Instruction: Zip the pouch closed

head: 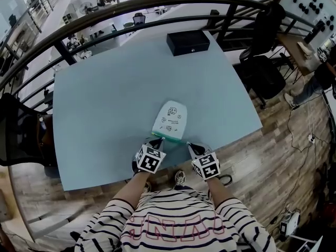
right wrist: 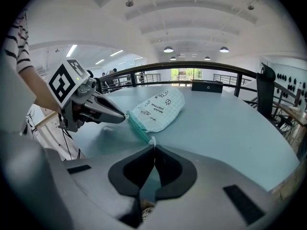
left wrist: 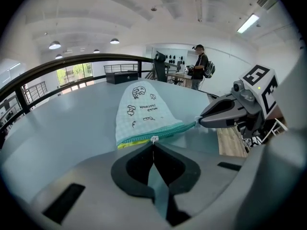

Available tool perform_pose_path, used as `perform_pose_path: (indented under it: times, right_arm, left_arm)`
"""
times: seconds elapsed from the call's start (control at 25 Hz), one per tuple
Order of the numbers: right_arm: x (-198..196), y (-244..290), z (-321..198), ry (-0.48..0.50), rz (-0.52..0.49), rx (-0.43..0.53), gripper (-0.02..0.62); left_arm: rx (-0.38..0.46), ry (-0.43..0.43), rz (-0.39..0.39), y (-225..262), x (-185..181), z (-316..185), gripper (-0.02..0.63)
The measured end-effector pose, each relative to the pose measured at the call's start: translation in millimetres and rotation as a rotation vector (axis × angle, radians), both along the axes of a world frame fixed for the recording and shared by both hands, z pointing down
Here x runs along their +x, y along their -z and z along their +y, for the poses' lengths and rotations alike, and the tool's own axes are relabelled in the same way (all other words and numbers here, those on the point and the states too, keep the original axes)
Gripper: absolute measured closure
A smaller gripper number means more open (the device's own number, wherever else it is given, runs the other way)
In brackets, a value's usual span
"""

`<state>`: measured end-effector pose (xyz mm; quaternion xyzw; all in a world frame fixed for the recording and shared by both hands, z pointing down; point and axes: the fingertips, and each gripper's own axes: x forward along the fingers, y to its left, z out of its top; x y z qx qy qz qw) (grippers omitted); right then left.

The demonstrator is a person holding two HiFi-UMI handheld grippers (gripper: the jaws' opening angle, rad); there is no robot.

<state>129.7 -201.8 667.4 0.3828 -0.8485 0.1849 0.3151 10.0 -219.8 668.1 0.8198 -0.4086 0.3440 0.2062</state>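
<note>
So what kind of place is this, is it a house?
Probably not: it looks like an open office or workshop, on a raised floor. A curved railing edges the table, an office chair stands nearby, and round ceiling lamps hang overhead.

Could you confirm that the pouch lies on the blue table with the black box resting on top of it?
Not quite: the pouch lies on the blue table, but the black box stands apart from it at the table's far end, as the head view shows.

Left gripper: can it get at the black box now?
Probably not: left gripper is shut on the zipper pull of the pouch at the table's near edge; the black box sits at the far edge.
</note>
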Motion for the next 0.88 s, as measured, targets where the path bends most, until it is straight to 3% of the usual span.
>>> perform_pose_path:
  times: [0.4,0.88]
  right_arm:
    - [5,-6,0,-0.025,0.010,-0.014,0.566]
    - [6,-10,-6,-0.029,0.014,-0.010,0.566]
  left_arm:
    - [-0.006,0.052,-0.021,-3,-28,-1,0.581]
    - [-0.013,0.044,-0.054,-5,-43,-7,0.580]
